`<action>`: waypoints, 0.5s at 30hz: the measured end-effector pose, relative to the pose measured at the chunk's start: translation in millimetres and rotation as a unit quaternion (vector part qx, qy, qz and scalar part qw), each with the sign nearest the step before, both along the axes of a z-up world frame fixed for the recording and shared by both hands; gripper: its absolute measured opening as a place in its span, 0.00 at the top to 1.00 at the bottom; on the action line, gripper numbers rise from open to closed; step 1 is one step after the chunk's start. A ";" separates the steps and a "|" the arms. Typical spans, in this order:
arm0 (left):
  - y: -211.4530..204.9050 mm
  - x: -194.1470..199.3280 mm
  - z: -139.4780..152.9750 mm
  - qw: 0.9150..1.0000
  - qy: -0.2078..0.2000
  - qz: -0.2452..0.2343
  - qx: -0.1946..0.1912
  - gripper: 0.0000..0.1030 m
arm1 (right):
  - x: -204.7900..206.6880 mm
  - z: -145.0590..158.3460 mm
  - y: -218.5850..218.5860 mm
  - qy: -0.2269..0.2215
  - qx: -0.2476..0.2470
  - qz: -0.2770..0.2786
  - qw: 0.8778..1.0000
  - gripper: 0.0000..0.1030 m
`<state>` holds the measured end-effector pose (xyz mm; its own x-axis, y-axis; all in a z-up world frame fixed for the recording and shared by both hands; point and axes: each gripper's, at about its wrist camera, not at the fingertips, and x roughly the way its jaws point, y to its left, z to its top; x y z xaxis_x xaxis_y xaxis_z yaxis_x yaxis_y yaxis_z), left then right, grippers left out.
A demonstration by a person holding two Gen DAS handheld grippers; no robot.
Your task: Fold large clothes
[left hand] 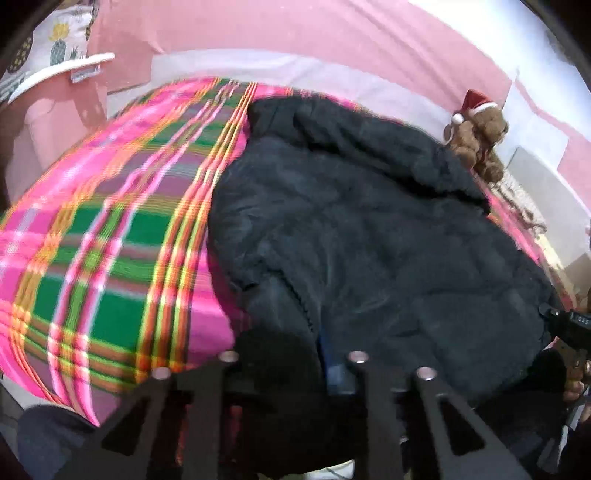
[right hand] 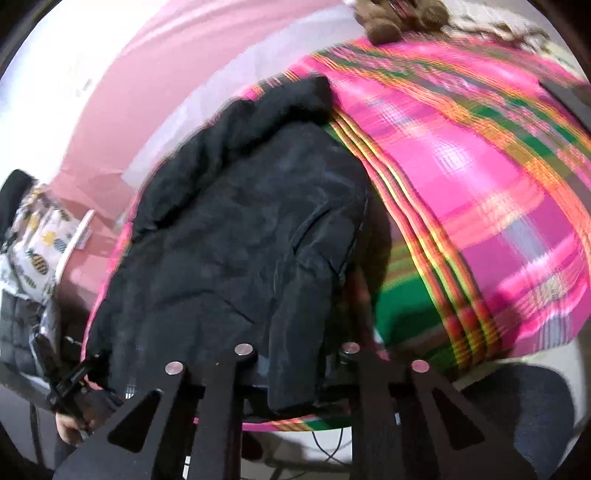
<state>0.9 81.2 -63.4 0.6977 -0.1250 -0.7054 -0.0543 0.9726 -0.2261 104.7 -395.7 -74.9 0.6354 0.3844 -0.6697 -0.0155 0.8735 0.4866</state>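
A large black padded jacket (left hand: 369, 229) lies on a bed covered with a pink, green and orange plaid blanket (left hand: 110, 236). In the left wrist view its near hem hangs between my left gripper's (left hand: 291, 360) fingers, which look closed on it. In the right wrist view the jacket (right hand: 229, 236) fills the middle, and a fold of its near edge (right hand: 291, 369) sits between my right gripper's (right hand: 295, 352) fingers, which grip it. The other gripper shows at the edge of each view (left hand: 569, 328) (right hand: 70, 373).
A brown teddy bear with a Santa hat (left hand: 480, 129) sits at the bed's far right corner, also at the top of the right wrist view (right hand: 391, 18). A pineapple-print cloth (left hand: 59, 40) hangs at the left. Pink walls (left hand: 295, 33) stand behind the bed.
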 end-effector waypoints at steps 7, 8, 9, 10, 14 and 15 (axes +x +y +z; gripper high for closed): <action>14.3 -35.3 75.0 0.995 -0.097 -0.001 -0.028 0.84 | -35.0 69.1 -2.3 -0.091 0.030 0.012 0.995 0.89; 19.3 -44.1 83.0 0.994 -0.107 0.001 -0.036 0.84 | -46.4 77.3 -4.2 -0.102 0.035 0.011 0.994 0.89; 22.7 -52.8 88.8 0.992 -0.114 0.002 -0.044 0.84 | -54.1 81.5 -4.7 -0.108 0.041 0.009 0.993 0.89; 25.4 -59.8 93.5 0.992 -0.120 0.004 -0.051 0.84 | -62.0 85.0 -6.4 -0.113 0.047 0.008 0.992 0.89; 31.9 -86.4 106.5 0.988 -0.137 0.004 -0.075 0.84 | -93.7 100.3 -8.5 -0.142 0.067 0.001 0.988 0.89; 31.3 -89.2 109.2 0.987 -0.140 0.003 -0.077 0.84 | -94.7 103.1 -7.0 -0.146 0.068 0.000 0.987 0.89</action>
